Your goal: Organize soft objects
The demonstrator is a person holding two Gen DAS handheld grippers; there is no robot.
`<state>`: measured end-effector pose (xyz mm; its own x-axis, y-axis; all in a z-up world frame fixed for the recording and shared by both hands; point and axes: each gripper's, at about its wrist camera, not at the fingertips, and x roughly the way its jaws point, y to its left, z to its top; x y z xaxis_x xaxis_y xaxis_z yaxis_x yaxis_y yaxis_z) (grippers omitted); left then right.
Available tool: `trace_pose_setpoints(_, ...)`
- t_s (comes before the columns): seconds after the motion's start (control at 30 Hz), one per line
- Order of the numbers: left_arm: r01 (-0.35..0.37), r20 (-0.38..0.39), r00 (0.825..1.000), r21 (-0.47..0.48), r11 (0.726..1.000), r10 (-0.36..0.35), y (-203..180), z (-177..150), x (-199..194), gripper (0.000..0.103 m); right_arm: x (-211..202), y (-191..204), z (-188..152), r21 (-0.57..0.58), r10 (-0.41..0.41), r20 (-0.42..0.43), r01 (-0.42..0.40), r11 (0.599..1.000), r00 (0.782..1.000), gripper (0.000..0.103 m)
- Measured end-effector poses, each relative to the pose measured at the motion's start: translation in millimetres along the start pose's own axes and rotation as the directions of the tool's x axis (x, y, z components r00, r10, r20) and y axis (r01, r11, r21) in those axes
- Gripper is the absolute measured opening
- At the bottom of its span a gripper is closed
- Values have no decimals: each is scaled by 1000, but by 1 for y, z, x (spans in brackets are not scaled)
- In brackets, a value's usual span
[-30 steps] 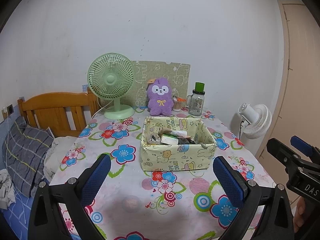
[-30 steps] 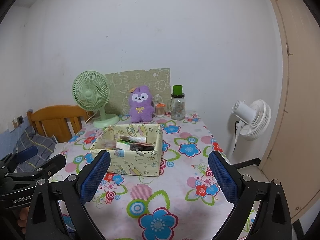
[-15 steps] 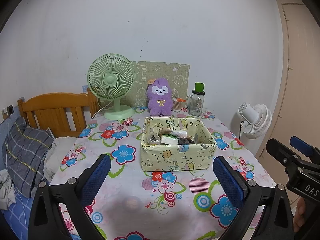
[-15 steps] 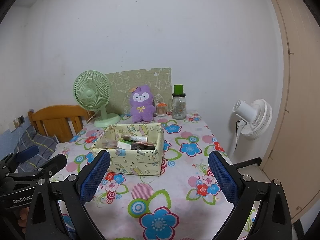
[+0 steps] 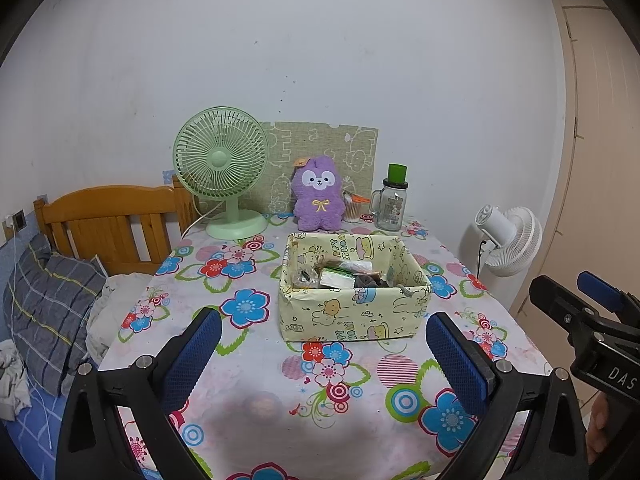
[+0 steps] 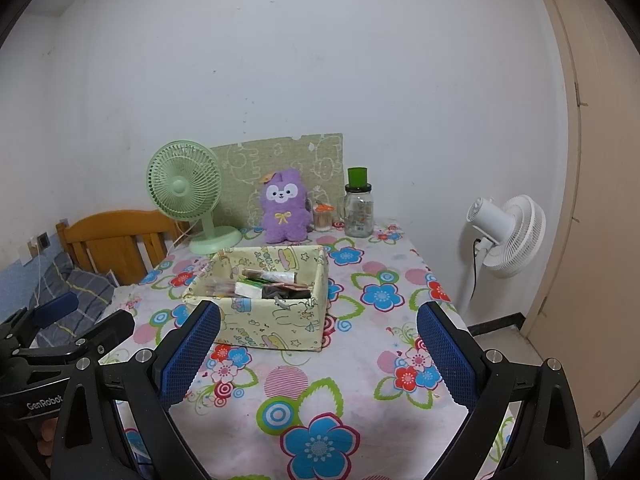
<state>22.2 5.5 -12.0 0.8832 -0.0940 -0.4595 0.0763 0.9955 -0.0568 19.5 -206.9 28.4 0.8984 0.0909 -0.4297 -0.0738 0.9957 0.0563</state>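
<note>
A purple plush toy (image 5: 318,198) stands upright at the back of the flowered table, against a green patterned board; it also shows in the right wrist view (image 6: 285,212). A yellow cartoon-print fabric box (image 5: 354,286) sits mid-table, holding packets and small items; it shows in the right wrist view too (image 6: 264,300). My left gripper (image 5: 322,354) is open and empty, above the table's near edge, short of the box. My right gripper (image 6: 318,354) is open and empty, to the box's front right.
A green desk fan (image 5: 222,168) stands back left. A glass jar with a green lid (image 5: 392,204) and a small orange-lidded holder (image 5: 352,208) stand back right. A white floor fan (image 6: 506,236) is beside the table on the right, a wooden bedhead (image 5: 108,220) on the left.
Both views have shifted very slightly; the right gripper has edged a little towards the table. Nothing on the table has moved.
</note>
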Motion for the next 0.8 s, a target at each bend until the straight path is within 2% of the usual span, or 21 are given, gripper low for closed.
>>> trace_pose_setpoints(0.8, 11, 3, 1000, 0, 1000, -11, -3, -2, -1, 103, 1, 1, -1, -2, 6, -1, -6, 1000, 1000, 100)
